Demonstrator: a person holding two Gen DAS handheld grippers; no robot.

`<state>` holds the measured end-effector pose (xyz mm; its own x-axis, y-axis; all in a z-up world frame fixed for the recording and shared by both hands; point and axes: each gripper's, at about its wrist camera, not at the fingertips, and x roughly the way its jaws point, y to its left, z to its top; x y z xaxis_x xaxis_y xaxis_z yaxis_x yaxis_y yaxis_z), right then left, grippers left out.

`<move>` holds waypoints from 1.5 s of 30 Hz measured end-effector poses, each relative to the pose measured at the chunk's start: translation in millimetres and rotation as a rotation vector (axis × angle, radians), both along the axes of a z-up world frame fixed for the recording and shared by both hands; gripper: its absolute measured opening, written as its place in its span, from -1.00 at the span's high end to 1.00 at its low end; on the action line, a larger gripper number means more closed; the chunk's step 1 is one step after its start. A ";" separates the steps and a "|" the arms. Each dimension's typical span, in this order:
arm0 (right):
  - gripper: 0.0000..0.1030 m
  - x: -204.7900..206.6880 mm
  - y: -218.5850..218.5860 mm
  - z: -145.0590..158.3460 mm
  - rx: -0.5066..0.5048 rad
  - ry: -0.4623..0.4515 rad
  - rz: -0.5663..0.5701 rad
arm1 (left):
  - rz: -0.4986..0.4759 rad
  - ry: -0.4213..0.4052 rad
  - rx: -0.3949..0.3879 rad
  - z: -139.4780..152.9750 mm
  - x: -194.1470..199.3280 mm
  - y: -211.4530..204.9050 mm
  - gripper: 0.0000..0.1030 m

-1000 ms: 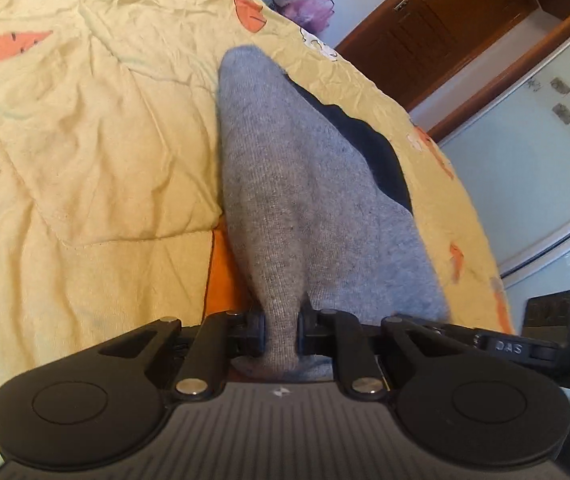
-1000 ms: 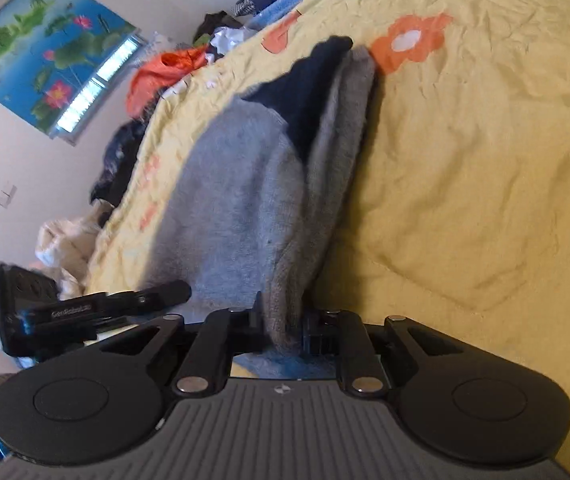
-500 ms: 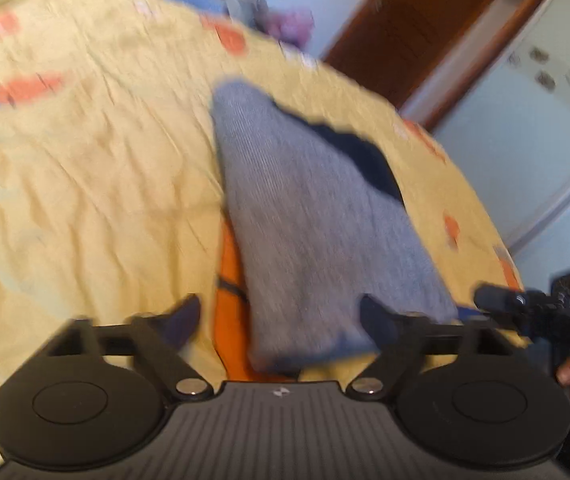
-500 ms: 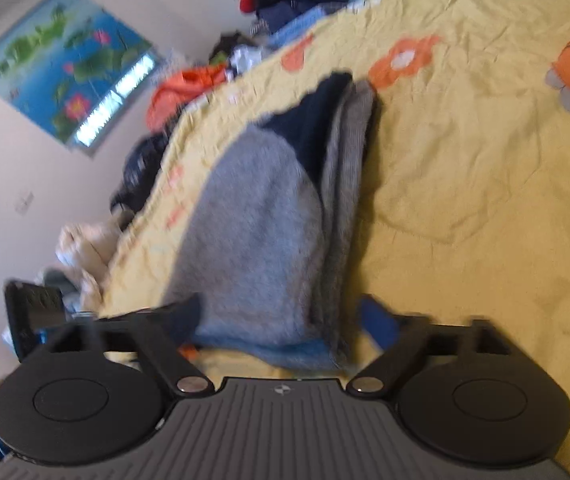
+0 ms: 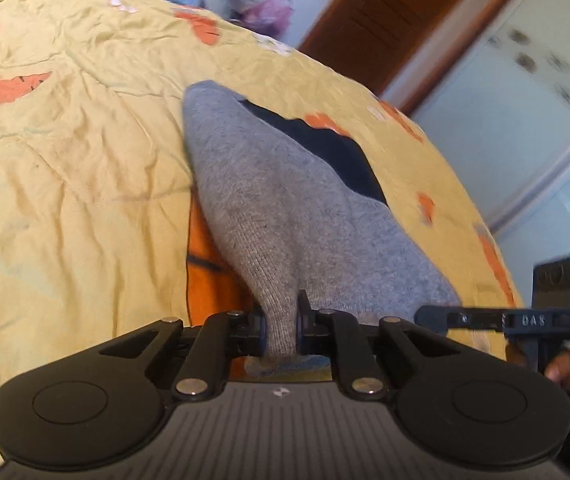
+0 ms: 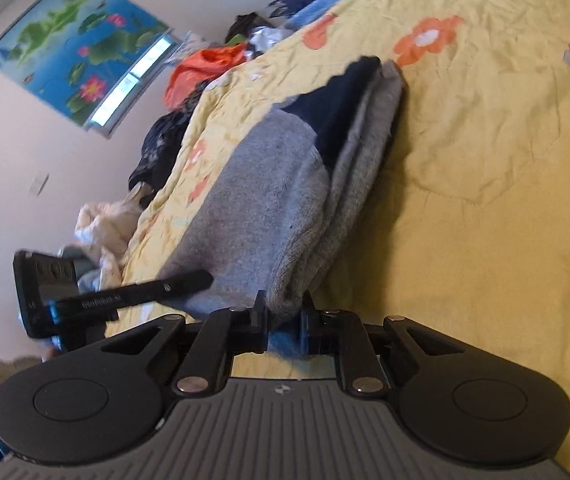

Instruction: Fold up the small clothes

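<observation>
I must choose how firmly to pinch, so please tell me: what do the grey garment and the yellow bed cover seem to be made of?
The grey garment with a dark navy panel looks like a soft knit, perhaps wool or a blend: fine ribbed rows and a fuzzy, matte surface show. The yellow bed cover with orange prints looks like thin woven cotton, matte, with many sharp creases and stitched seams.

The left tool (image 5: 281, 330) and right tool (image 6: 283, 320) have both just closed — each pinches gray cloth, angled downward, side by side.
</observation>
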<state>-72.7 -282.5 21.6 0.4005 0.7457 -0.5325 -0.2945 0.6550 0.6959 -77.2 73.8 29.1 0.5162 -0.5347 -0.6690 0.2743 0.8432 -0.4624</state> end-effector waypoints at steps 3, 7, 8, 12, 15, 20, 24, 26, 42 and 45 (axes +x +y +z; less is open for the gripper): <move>0.57 -16.5 2.2 -7.6 -0.106 -0.027 0.030 | -0.032 -0.018 0.137 -14.2 -11.5 -12.0 0.59; 0.03 -17.8 -10.9 2.2 -0.073 -0.021 -0.025 | -0.059 -0.199 0.261 22.7 -28.7 -16.4 0.39; -0.03 -16.1 -15.4 14.6 -0.070 -0.074 -0.057 | -0.059 -0.285 0.303 34.6 -31.0 -21.9 -0.06; -0.03 23.7 2.2 59.5 -0.151 -0.250 -0.145 | -0.002 -0.551 0.469 50.8 -4.1 -64.3 -1.00; -0.03 75.0 39.3 66.0 -0.154 -0.285 -0.126 | -0.062 -0.550 0.506 36.6 38.2 -101.0 -0.99; -0.22 147.9 87.3 22.3 -0.428 -0.201 -0.111 | -0.133 -0.393 0.539 -15.7 82.7 -119.6 -0.99; -0.11 141.6 80.2 4.0 -0.415 -0.269 -0.117 | -0.126 -0.420 0.509 -21.6 77.5 -110.8 -0.99; -0.11 142.5 81.1 4.3 -0.423 -0.271 -0.108 | -0.122 -0.421 0.502 -22.7 79.1 -110.8 -1.00; 0.58 107.4 51.9 1.0 -0.185 -0.146 -0.161 | -0.068 -0.467 0.539 -20.5 64.5 -114.6 -1.00; 0.28 84.7 42.8 16.6 -0.182 -0.140 -0.201 | -0.014 -0.470 0.552 -11.3 45.0 -109.9 -1.00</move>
